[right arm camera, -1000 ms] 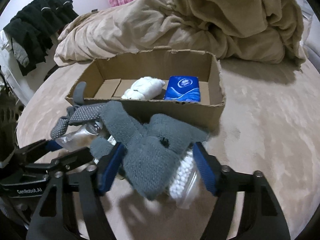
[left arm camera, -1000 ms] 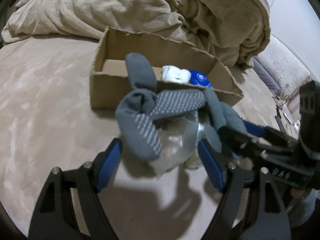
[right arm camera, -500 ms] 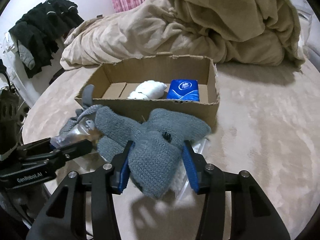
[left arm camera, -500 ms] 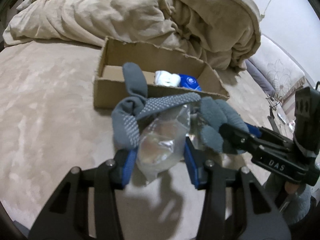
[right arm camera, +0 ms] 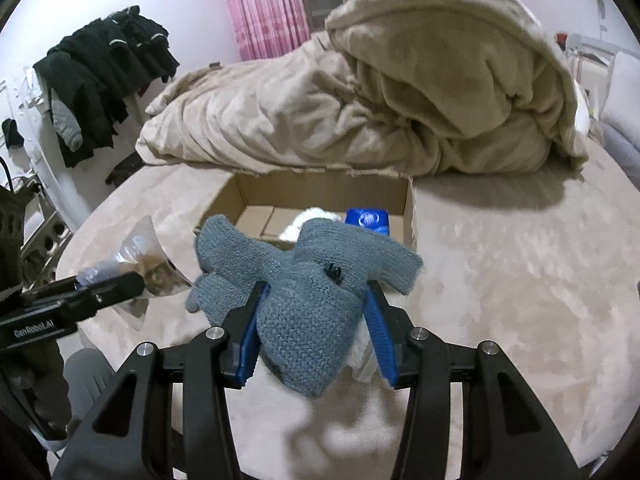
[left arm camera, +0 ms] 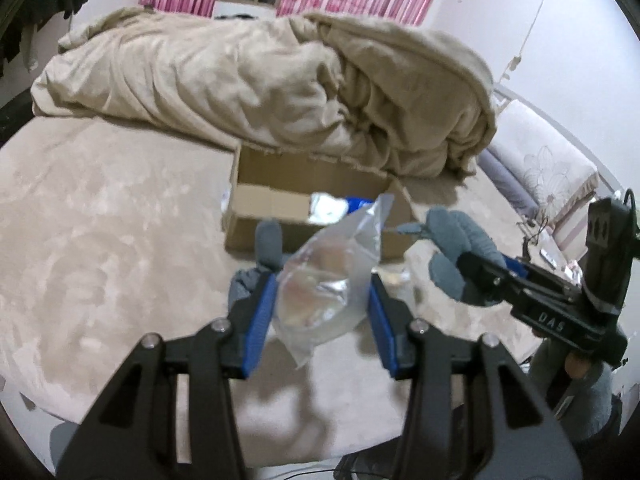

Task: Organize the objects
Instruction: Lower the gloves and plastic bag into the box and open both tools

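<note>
My left gripper (left arm camera: 320, 304) is shut on a clear plastic bag (left arm camera: 324, 280) and holds it above the bed. A grey glove (left arm camera: 266, 244) lies behind its left finger. My right gripper (right arm camera: 316, 312) is shut on a pair of grey knitted gloves (right arm camera: 308, 280) and holds them raised in front of the open cardboard box (right arm camera: 412, 212). The box holds a white bundle (right arm camera: 298, 224) and a blue tissue pack (right arm camera: 368, 220). The bag (right arm camera: 148, 264) and the left gripper (right arm camera: 116, 292) show at the left of the right wrist view. The right gripper (left arm camera: 468, 268) with gloves (left arm camera: 456, 240) shows at the right of the left wrist view.
A crumpled beige duvet (right arm camera: 400, 100) is piled behind the box. The box (left arm camera: 256, 204) sits on a beige bed cover (left arm camera: 100, 240). Dark clothes (right arm camera: 100, 80) hang at the left. Pink curtains (right arm camera: 264, 4) hang at the back.
Both grippers closed on their loads and lifted. The bag and the gloves, tangled together a second ago, have come apart. The cameras pulled back from the box.
</note>
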A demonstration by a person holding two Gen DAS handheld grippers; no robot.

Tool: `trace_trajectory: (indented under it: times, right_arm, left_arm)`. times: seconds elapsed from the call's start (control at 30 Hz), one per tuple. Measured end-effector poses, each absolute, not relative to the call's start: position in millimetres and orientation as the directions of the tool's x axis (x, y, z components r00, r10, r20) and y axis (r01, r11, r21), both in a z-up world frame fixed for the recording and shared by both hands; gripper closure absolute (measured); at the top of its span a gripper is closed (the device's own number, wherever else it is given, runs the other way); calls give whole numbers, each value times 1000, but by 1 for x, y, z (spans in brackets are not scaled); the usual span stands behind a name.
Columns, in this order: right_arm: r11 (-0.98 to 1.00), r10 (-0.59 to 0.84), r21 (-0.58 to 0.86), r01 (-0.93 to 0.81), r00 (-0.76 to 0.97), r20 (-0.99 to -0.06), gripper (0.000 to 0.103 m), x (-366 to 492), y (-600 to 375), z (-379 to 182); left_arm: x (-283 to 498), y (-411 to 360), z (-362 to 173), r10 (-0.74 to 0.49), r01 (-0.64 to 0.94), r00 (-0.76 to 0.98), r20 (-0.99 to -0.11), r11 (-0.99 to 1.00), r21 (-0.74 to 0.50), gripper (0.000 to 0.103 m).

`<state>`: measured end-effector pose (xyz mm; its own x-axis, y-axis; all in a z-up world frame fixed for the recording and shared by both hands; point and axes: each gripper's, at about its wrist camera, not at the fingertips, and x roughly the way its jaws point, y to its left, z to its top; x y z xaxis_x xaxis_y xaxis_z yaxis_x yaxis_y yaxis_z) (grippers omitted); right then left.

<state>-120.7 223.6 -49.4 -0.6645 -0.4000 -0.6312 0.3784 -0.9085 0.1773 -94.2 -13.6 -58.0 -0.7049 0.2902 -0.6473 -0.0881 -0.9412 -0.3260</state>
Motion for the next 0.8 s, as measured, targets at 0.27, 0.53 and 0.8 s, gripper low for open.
trace_trajectory:
  times: [0.27,0.53,0.8]
  right_arm:
    - [-899,-416,145,412,-707,-571,53,-120,219,-11]
    - [-893,-427,112,437,-738,-523,53,-151,209,12]
    - [-889,-425,114,442,-709,-563,53,-205,193,-14]
  left_arm:
    - [-100,-21,-11,283,-104,-756,-590,-942,-319,56]
    - [-136,-27,2,251,-100,-785,-567,-954,-284,56]
    - [-197,-26,-24,230,-93,-765,-601,-964,-251,56]
